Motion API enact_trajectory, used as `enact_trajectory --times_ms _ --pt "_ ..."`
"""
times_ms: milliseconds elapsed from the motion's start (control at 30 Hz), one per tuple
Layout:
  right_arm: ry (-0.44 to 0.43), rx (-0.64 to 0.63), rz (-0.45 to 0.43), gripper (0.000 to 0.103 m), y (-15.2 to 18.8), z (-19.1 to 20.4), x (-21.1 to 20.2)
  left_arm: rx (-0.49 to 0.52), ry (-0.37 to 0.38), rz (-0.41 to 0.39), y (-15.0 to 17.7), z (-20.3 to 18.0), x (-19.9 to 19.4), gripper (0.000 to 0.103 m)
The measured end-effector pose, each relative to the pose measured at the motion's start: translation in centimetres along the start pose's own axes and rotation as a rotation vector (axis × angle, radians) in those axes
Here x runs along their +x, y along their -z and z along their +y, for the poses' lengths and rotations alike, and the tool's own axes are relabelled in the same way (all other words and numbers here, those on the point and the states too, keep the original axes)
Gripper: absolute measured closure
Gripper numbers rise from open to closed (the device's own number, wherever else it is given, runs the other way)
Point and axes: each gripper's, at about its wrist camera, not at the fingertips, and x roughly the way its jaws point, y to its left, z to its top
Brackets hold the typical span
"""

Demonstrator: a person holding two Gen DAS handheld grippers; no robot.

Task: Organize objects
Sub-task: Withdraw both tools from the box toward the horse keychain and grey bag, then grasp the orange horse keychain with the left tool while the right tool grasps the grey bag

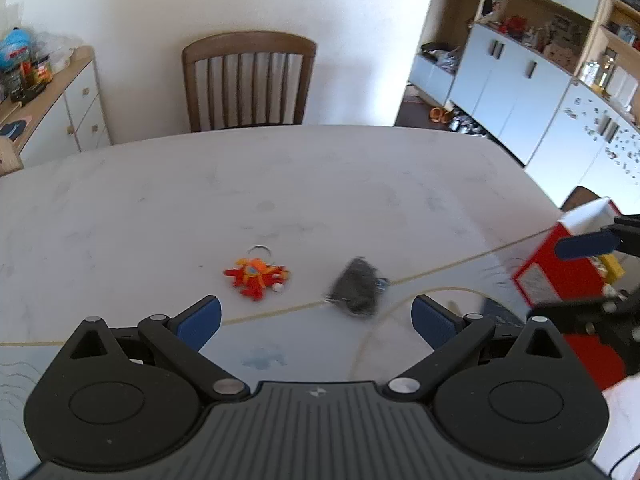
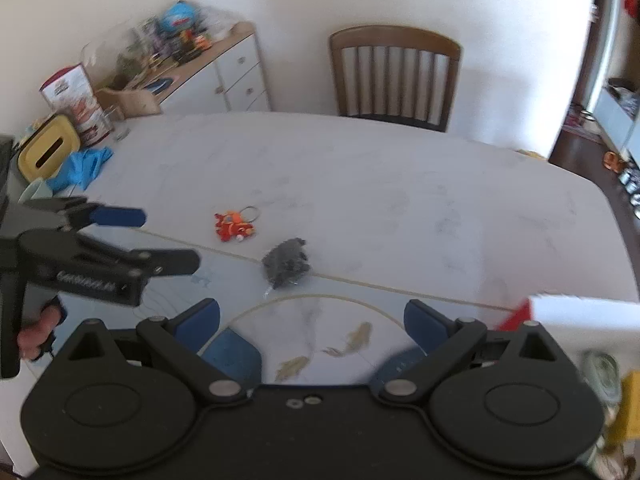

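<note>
**Both tools open above the bench**

Left tool [image 1: 316, 318] spread wide, empty, hovering over the near bench [image 1: 360, 184]. Right tool [image 2: 312, 320] likewise spread, holding nothing. Seen from the left wrist, one blue pad of the right tool at the far right edge, in front of a red box [image 1: 560, 276]; touching or not, cannot tell.

Orange keychain [image 1: 256, 276] flat on the bench, metal ring on its far side. Just to its right, apart from it, a dark bag [image 1: 357, 286], blurred, lying across a thin yellow line on the bench covering. Both ahead of the left tool, not between its fingers.

From the right wrist: keychain [image 2: 234, 226] and bag [image 2: 286, 262] ahead and slightly left; left tool [image 2: 132, 236] at the left, a hand [image 2: 38, 330] on its grip. Chair [image 1: 248, 80] at the far side of the bench. Cluttered sideboard [image 2: 224, 68] against the wall.
</note>
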Motion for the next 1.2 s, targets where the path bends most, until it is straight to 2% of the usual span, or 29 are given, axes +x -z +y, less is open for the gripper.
enact_trajectory --times_ms 200,500,767,1100,1200 --pt "-0.022 -0.055 0.02 0.006 -0.9 1.0 3.2 -0.032 -0.031 0.043 -0.3 1.9 3.3 0.001" --pt "-0.031 -0.15 0.038 0.012 -2.0 2.3 8.1 -0.02 -0.065 0.055 -0.7 3.4 7.8 0.001" --pt "-0.01 -0.19 0.068 0.022 -2.1 2.8 11.3 -0.056 -0.079 0.062 -0.5 4.5 9.8 0.001" --pt "-0.035 -0.218 0.081 0.036 -2.2 2.8 13.3 -0.019 -0.092 0.037 0.0 4.3 10.8 0.002" --pt "-0.04 -0.221 0.082 0.04 -2.3 2.9 13.6 -0.006 -0.099 0.025 0.1 4.0 10.7 0.006"
